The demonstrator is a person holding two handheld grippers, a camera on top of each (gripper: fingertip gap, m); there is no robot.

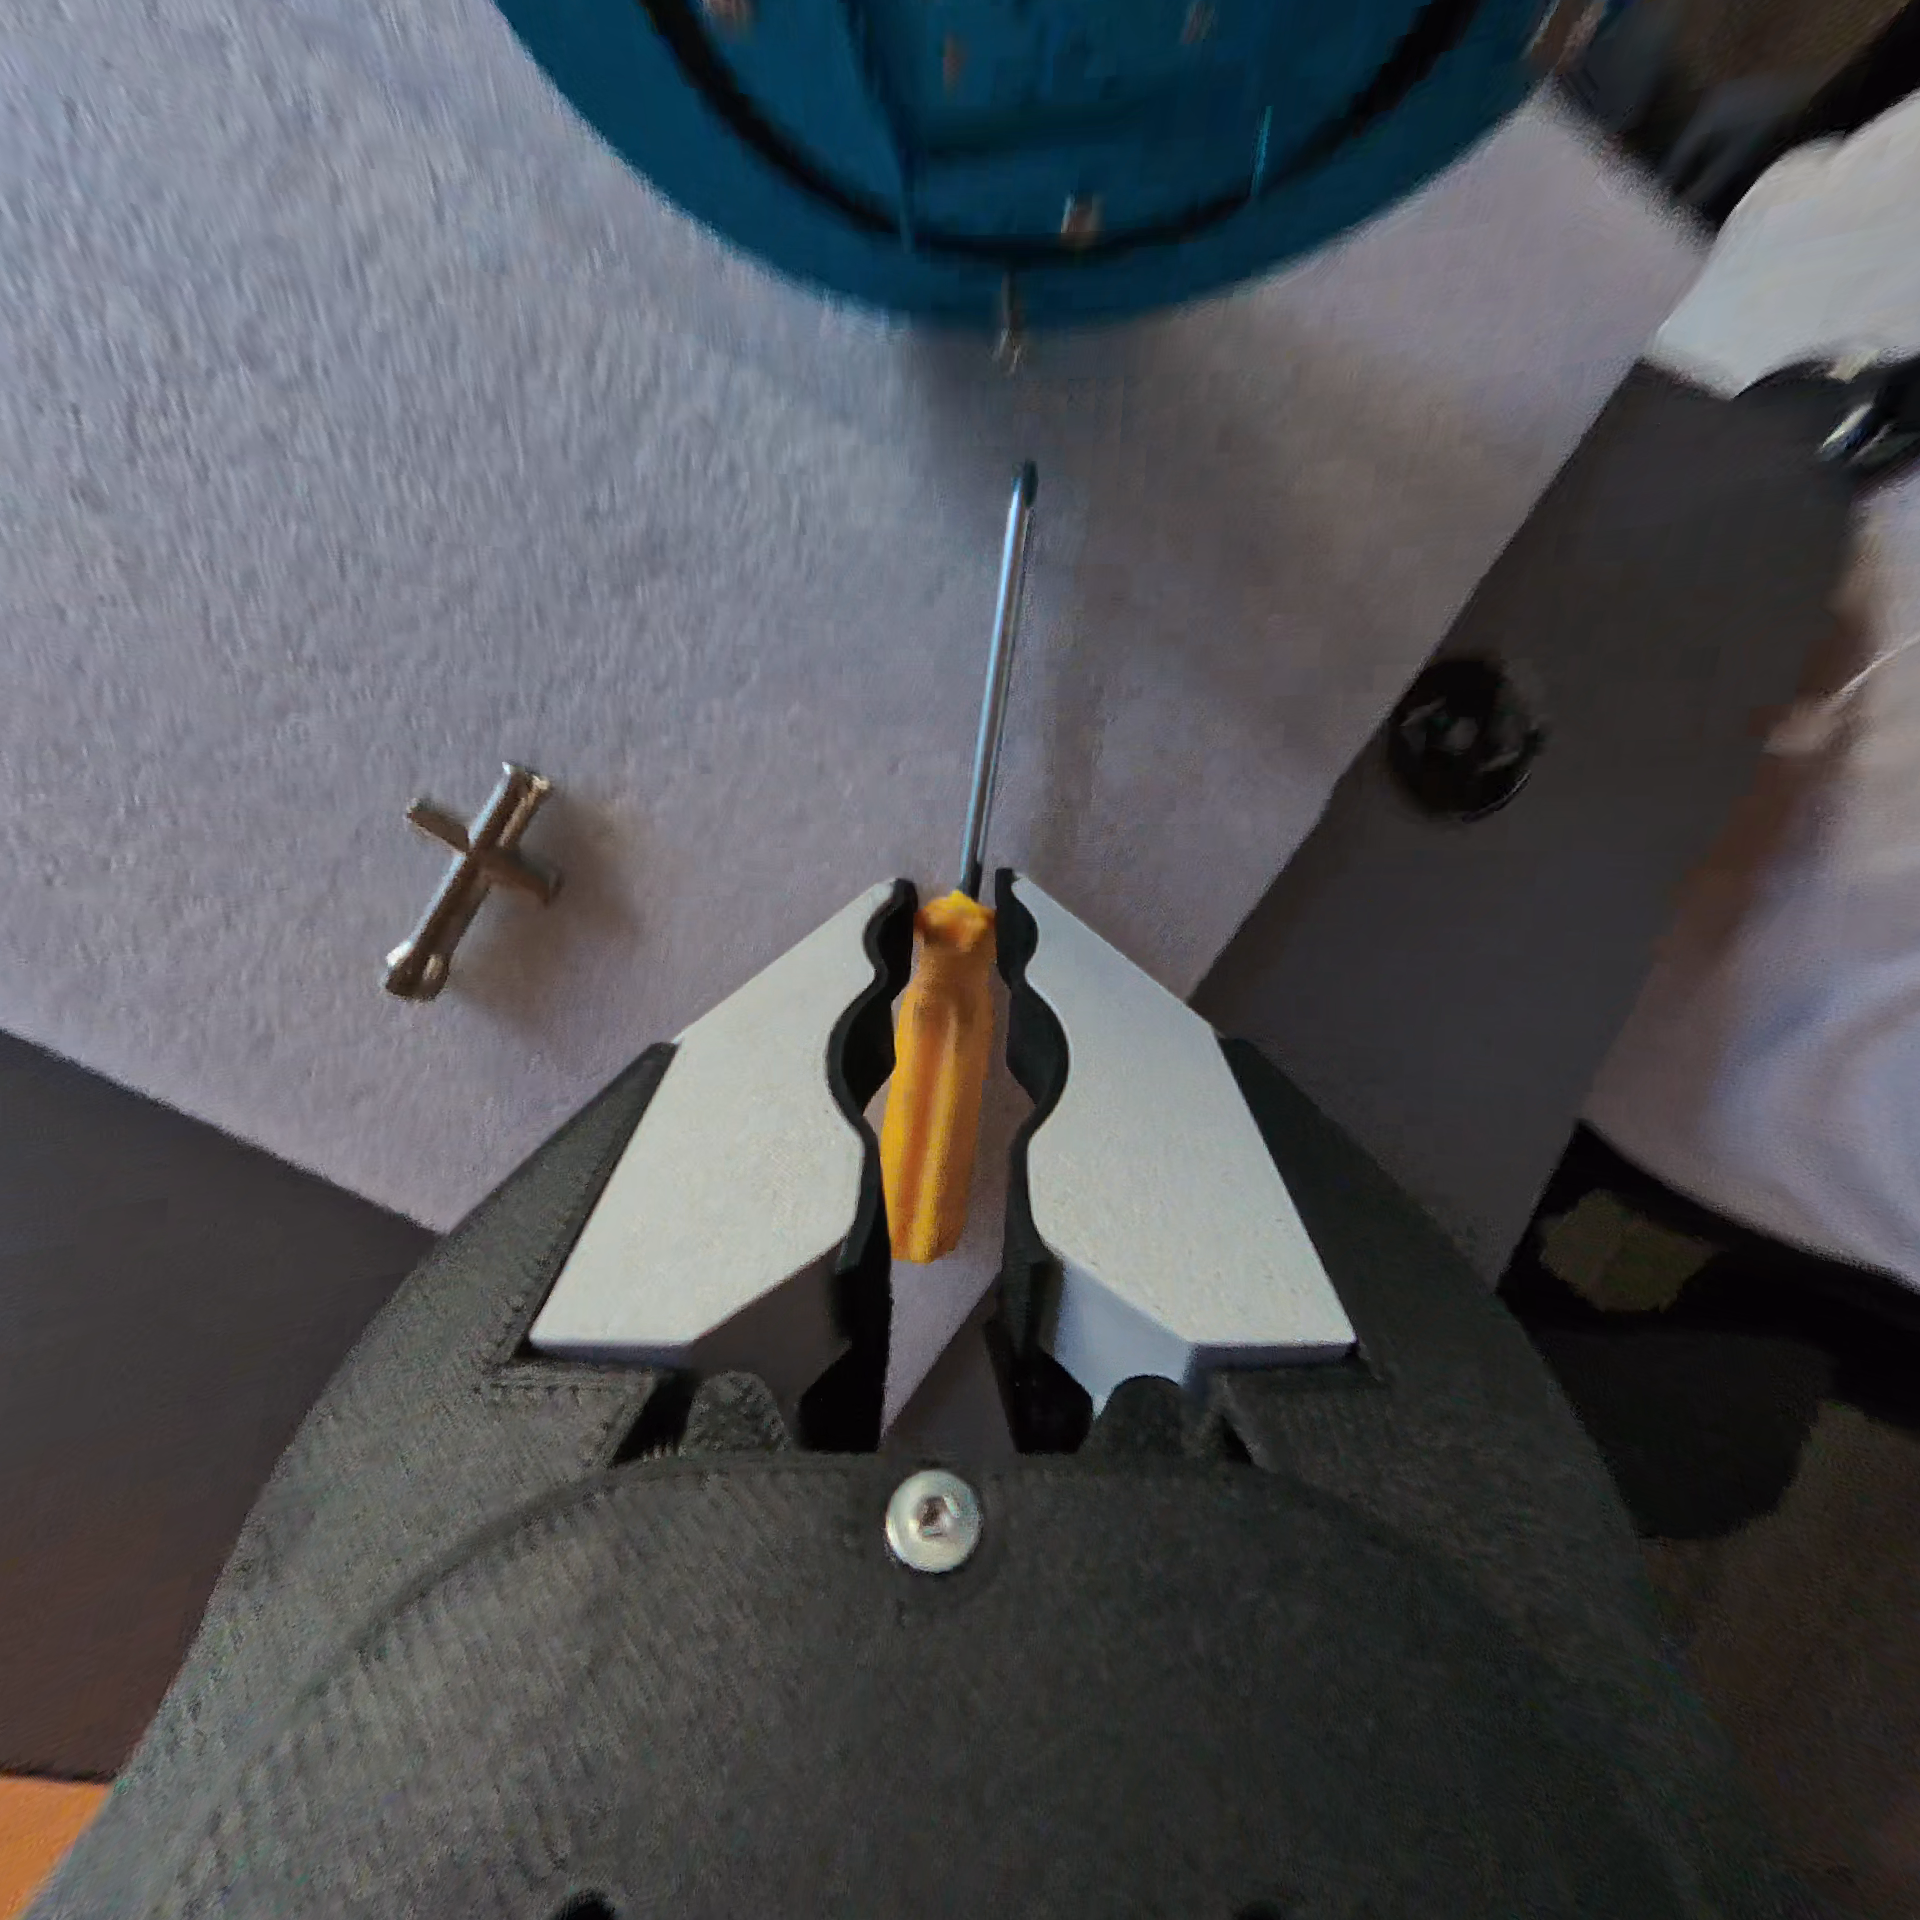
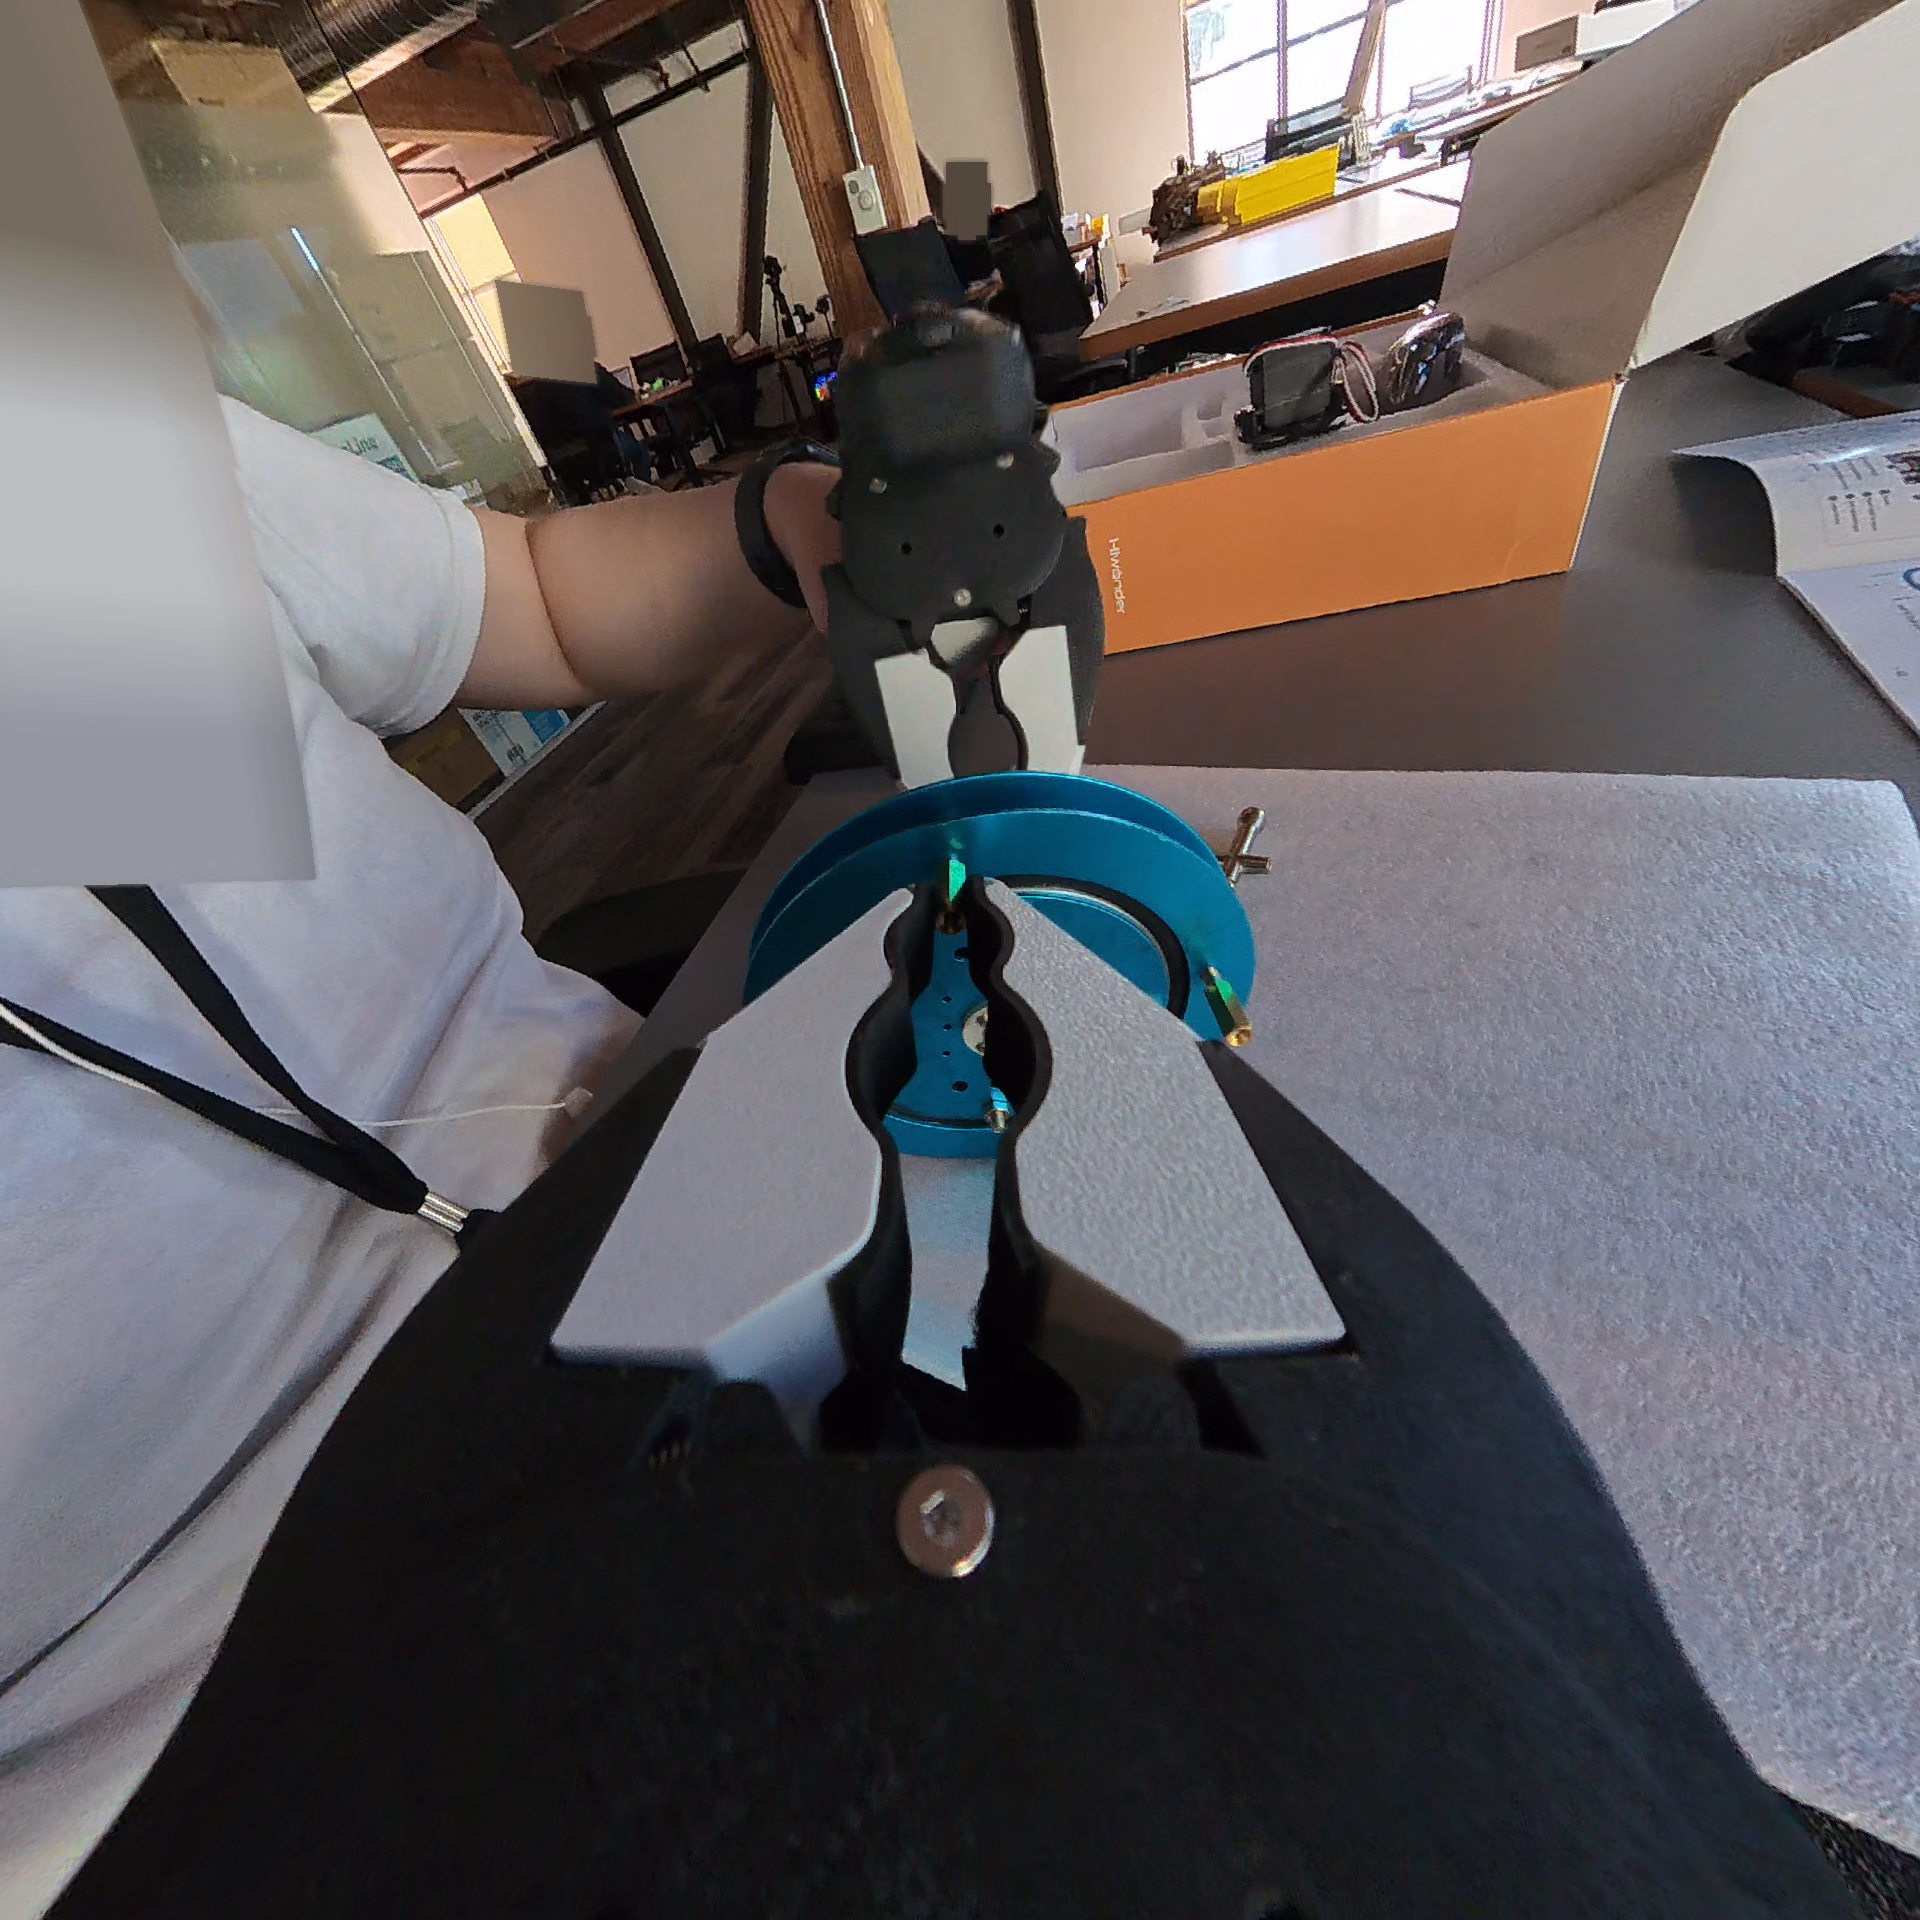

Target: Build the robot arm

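My left gripper (image 1: 954,894) is shut on the orange handle of a small screwdriver (image 1: 935,1070). Its thin metal shaft points forward at a blue round metal part (image 1: 1039,156), and its tip stops a little short of the rim. In the right wrist view, my right gripper (image 2: 958,888) is shut on the blue round part (image 2: 1091,883), at a brass standoff on its edge, and holds it tilted up off a white foam mat (image 2: 1507,1039). The left gripper (image 2: 987,764) shows just behind the blue part. The screwdriver is hidden there.
A small cross-shaped metal wrench (image 1: 473,894) lies on the mat (image 1: 416,468) left of the screwdriver; it also shows in the right wrist view (image 2: 1245,847). An open orange box (image 2: 1351,520) and a booklet (image 2: 1849,561) sit on the grey table (image 2: 1455,686). A person in a white shirt (image 2: 260,1091) is at the left. The tips of one gripper are about 15 cm away from the tips of the other.
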